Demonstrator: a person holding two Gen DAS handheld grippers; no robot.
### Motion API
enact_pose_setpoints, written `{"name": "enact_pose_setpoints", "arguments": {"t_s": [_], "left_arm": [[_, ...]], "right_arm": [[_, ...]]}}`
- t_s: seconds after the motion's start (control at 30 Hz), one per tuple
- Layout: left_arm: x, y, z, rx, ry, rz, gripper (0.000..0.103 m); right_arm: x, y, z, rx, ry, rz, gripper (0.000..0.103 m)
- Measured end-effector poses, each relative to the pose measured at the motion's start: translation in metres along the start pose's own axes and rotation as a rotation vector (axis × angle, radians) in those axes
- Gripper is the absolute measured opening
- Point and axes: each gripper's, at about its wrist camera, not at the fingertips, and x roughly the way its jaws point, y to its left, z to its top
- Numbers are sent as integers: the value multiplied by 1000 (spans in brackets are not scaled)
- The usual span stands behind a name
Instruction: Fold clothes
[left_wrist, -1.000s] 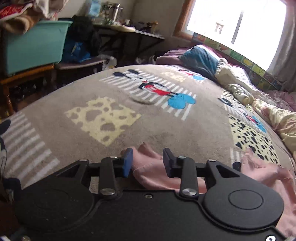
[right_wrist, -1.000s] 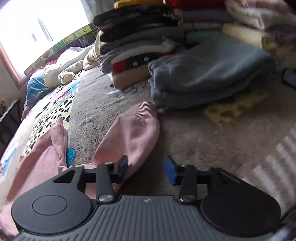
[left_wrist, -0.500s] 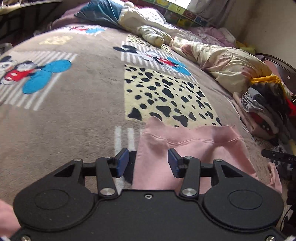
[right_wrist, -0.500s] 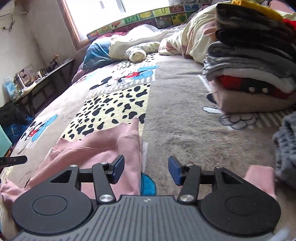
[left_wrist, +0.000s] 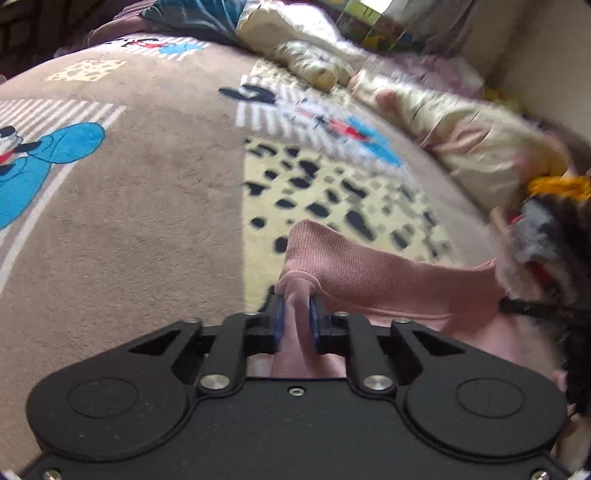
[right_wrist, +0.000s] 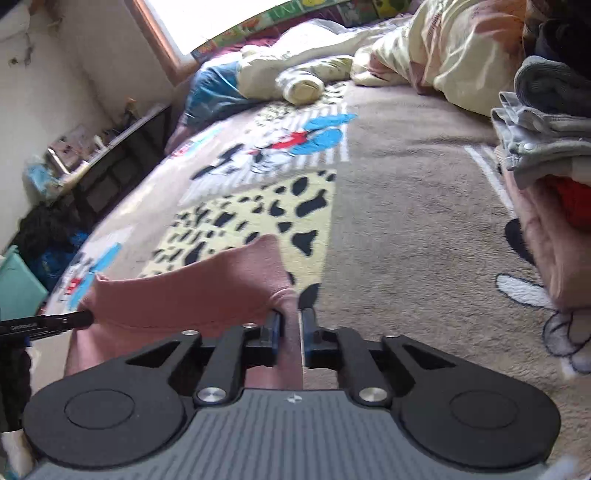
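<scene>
A pink ribbed garment (left_wrist: 373, 273) lies on the cartoon-print blanket (left_wrist: 147, 229). My left gripper (left_wrist: 295, 319) pinches its left corner, the blue pads pressing a fold of fabric while the jaws are closing. In the right wrist view my right gripper (right_wrist: 291, 328) grips the opposite corner of the pink garment (right_wrist: 207, 291), its jaws also closing on the cloth. The hem stretches between both grippers. The right gripper's fingers (left_wrist: 535, 308) show at the left view's right edge, and the left gripper's fingers (right_wrist: 55, 321) at the right view's left edge.
A stack of folded clothes (right_wrist: 546, 155) stands on the bed to the right. Cream bedding and pillows (left_wrist: 472, 147) lie along the far side under the window. A cluttered desk (right_wrist: 110, 147) and a teal bin (right_wrist: 14, 288) stand left of the bed.
Both grippers swung round toward the garment's upper hem and closed on its two corners. The pink fabric is now raised and bunched between each pair of pads.
</scene>
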Motion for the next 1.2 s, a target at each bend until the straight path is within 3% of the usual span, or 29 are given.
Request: {"name": "enact_pose_setpoints", "arguments": {"t_s": [0.07,0.1,0.13,0.23,0.4,0.53,0.6,0.7,0.83,0.93,0.97,1.0,1.03,1.07,1.17,1.2], "left_arm": [[14,-8,3,75,49,111,31],[1,-12,1,82,12,132,35],[-12,-15,-1,89,-24,153,38],[-55,-24,-21,105,-119,145,44],[-134,-35,-93,52,-214,58,47],[-175,-55,-166,43,-202,2,47],[-185,-73,-195,136,-171,-15,47],[-186,-109,-229,371,-161,35,47],[-170,-155,-270,885,-186,189,48],[-142,-169,-296,1221,-191,295,48],[-133,-169,-299,1279,-182,309,47],[-128,-169,-296,1314,-169,302,33],[-123,-168,-294,1350,-157,295,24],[-119,-168,-292,1384,-145,289,20],[-139,-170,-274,1363,-164,289,17],[-139,-167,-276,1366,-116,263,17]], "right_arm": [[10,12,1,-84,49,-110,35],[6,19,0,-123,39,-150,39],[-5,27,-4,-163,-3,-184,47],[-54,41,-26,-236,-139,-235,55],[-128,59,-104,-274,-250,-119,54],[-172,88,-184,-417,-275,-37,51],[-182,106,-221,-526,-280,-27,51],[-177,137,-265,-764,-243,-60,51],[-162,171,-295,-1084,-257,-120,52],[-144,184,-302,-1265,-227,-179,51],[-140,183,-298,-1267,-198,-161,46],[-137,182,-292,-1249,-162,-128,41],[-137,180,-284,-1221,-117,-84,28],[-139,181,-276,-1205,-83,-61,23],[-162,185,-265,-1222,-101,-67,22],[-166,184,-266,-1217,-65,-47,23]]}}
